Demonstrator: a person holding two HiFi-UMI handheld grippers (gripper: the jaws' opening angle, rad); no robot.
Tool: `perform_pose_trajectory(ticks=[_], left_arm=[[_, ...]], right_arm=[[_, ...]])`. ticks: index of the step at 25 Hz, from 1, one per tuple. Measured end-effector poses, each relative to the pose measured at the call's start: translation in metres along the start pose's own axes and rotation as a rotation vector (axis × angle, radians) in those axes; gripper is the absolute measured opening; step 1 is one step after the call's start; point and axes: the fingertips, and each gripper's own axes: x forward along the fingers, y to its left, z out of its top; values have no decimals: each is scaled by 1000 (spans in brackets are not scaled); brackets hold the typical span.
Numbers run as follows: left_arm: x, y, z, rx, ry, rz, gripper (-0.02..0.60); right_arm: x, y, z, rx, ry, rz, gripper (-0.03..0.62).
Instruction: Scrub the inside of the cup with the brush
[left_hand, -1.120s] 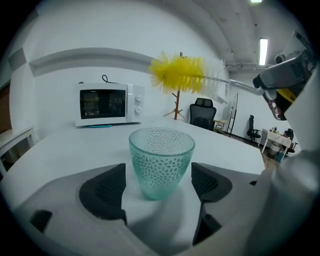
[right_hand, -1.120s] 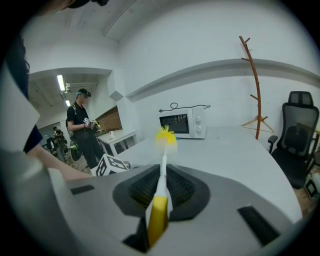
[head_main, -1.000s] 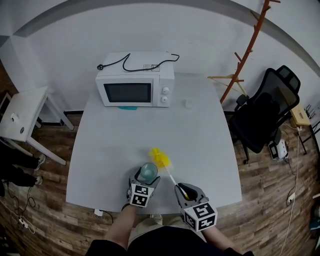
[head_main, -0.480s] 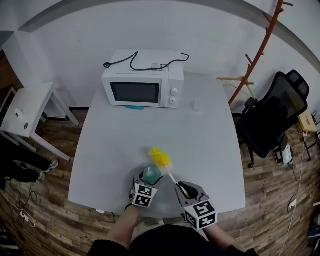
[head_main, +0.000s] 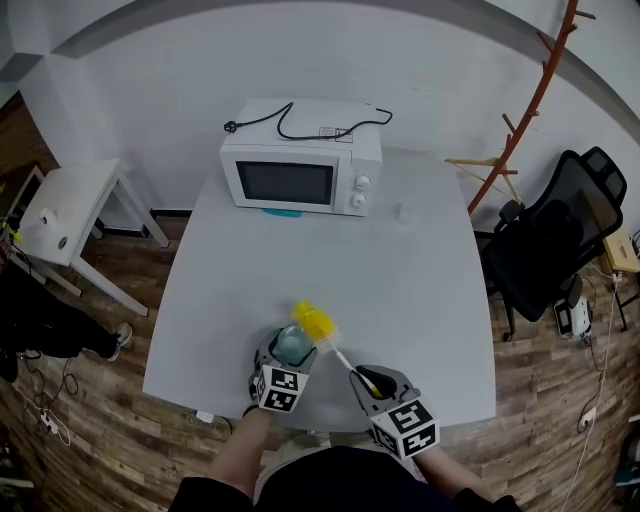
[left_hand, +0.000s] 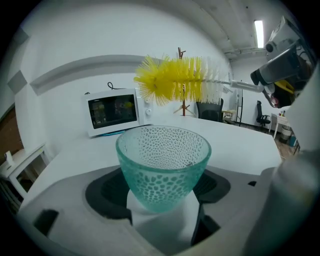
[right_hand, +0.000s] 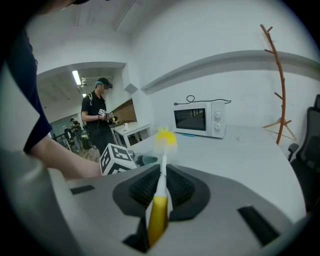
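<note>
A teal dimpled glass cup stands upright between the jaws of my left gripper, which is shut on it; from the head view the cup sits near the table's front edge. My right gripper is shut on the yellow handle of a brush. The brush's yellow bristle head hangs just above and behind the cup's rim, outside the cup. In the head view the bristles lie at the cup's far right side, with the thin white stem running back to the right gripper.
A white microwave with a black cord on top stands at the back of the grey table. A small white side table is at the left, a black office chair and an orange coat stand at the right. A person stands far off.
The brush head has shifted slightly left, closer over the cup's rim. Both grippers keep their hold. The head camera has drifted, so the table sits further right in view.
</note>
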Motion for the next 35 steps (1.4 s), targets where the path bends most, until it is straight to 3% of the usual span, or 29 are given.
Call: perform_pose_trajectory(ticks=[8, 15, 20, 25, 35], left_arm=[[-25, 24, 8, 190, 18, 108, 382], [-46, 31, 15, 332, 28, 178, 382], [-55, 23, 18, 420, 27, 186, 382], [-62, 17, 18, 449, 24, 194, 382], [-63, -17, 24, 577, 21, 172, 382]], right_arm=[[-10, 24, 2, -88, 61, 100, 49], [-15, 45, -8, -211, 174, 172, 49], [-14, 51, -11, -273, 223, 181, 49], [-14, 53, -10, -321, 252, 192, 49], [-15, 36, -4, -561, 389, 218, 49]])
